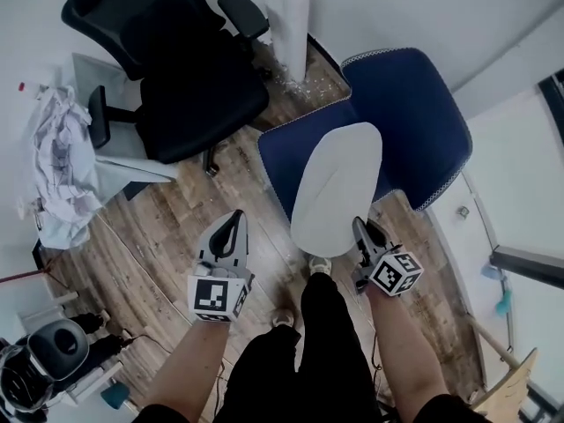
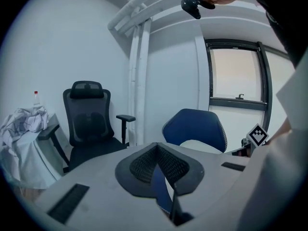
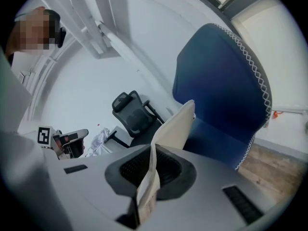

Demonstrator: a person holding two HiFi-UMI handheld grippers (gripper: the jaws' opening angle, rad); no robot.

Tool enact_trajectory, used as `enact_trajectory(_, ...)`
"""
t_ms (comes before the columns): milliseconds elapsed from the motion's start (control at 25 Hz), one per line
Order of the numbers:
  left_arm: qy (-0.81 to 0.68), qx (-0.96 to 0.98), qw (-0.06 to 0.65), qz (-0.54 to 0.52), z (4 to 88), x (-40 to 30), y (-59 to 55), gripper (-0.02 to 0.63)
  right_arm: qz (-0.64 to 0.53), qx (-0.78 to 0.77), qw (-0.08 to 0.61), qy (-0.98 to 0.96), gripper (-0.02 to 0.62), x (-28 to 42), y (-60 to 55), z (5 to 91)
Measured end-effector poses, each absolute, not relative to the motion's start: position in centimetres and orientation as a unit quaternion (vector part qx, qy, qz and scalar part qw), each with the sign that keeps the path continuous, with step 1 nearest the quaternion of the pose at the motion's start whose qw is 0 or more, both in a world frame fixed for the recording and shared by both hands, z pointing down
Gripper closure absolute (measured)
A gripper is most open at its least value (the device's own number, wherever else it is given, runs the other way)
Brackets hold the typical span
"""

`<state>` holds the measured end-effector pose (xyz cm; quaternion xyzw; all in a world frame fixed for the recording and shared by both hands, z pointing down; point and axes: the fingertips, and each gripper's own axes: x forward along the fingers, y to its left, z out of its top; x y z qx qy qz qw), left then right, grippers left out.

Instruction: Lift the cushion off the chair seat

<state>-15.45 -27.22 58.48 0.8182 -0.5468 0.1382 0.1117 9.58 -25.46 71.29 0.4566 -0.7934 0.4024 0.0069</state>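
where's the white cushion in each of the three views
Head view: centre, the cushion over the blue chair seat, its near edge in the right tongs.
Left gripper view: right of centre, low against the chair back.
Right gripper view: centre, standing up from the right tongs.
Shared landmark: the blue chair.

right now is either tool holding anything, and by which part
The right tool pinches the white cushion by its near edge. Whether the left tool grips anything cannot be told.
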Motion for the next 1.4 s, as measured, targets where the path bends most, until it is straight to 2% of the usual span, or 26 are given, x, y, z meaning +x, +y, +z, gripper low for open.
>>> enact_trajectory(160, -0.558, 0.813, 0.11, 0.126, 56.1, -16.1, -26.8, 0.601, 0.418, 0.455, -0.019, -0.786, 0.565, 9.0, -25.9, 68.6)
enact_trajectory(1120, -0.576, 0.809, 0.058, 0.099, 43.0, -18.5, -25.8, 0.601, 0.331, 0.416, -0.019, -0.847, 0.566, 8.8, -27.6, 50.5)
enact_trajectory(1400, -0.574, 0.813, 0.046, 0.081, 39.6, -18.6, -25.7, 0.601, 0.315, 0.401, -0.059, -0.858, 0.566, 8.9, -27.7, 44.5)
